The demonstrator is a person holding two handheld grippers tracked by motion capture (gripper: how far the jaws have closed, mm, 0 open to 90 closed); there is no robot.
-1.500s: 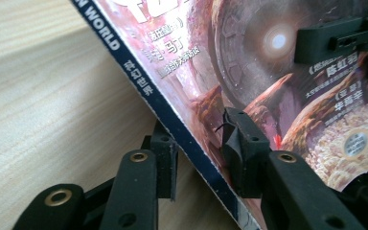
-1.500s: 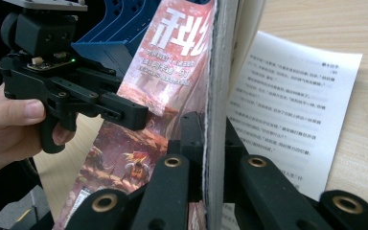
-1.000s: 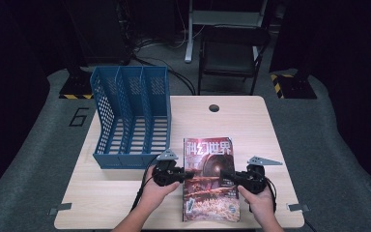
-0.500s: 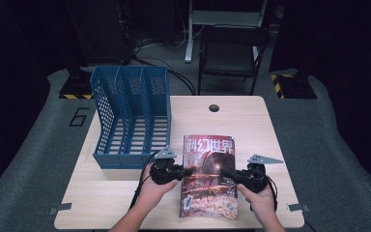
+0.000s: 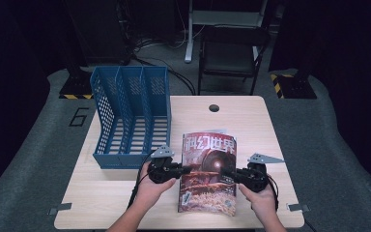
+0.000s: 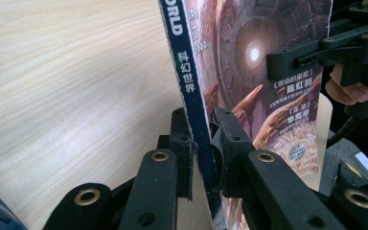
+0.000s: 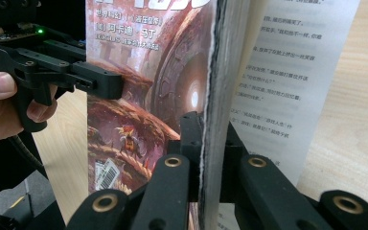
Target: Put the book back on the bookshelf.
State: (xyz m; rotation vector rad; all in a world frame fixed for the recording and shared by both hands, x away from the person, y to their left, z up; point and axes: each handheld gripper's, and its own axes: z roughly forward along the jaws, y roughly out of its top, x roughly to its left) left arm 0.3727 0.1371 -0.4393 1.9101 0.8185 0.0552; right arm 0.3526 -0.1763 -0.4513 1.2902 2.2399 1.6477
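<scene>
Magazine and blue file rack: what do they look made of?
Magazine: paper with a glossy printed cover; light glares off the artwork, and rough page edges show between the right gripper's jaws. Blue file rack: probably moulded plastic, matte, one even colour, its walls pierced by a regular grid of holes.

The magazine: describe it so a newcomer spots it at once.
On the pale wooden table, right of the blue file rack, lies the magazine. The left gripper and right gripper pinch its side edges. Its dark red, glossy cover with large Chinese lettering is unmistakable.
</scene>
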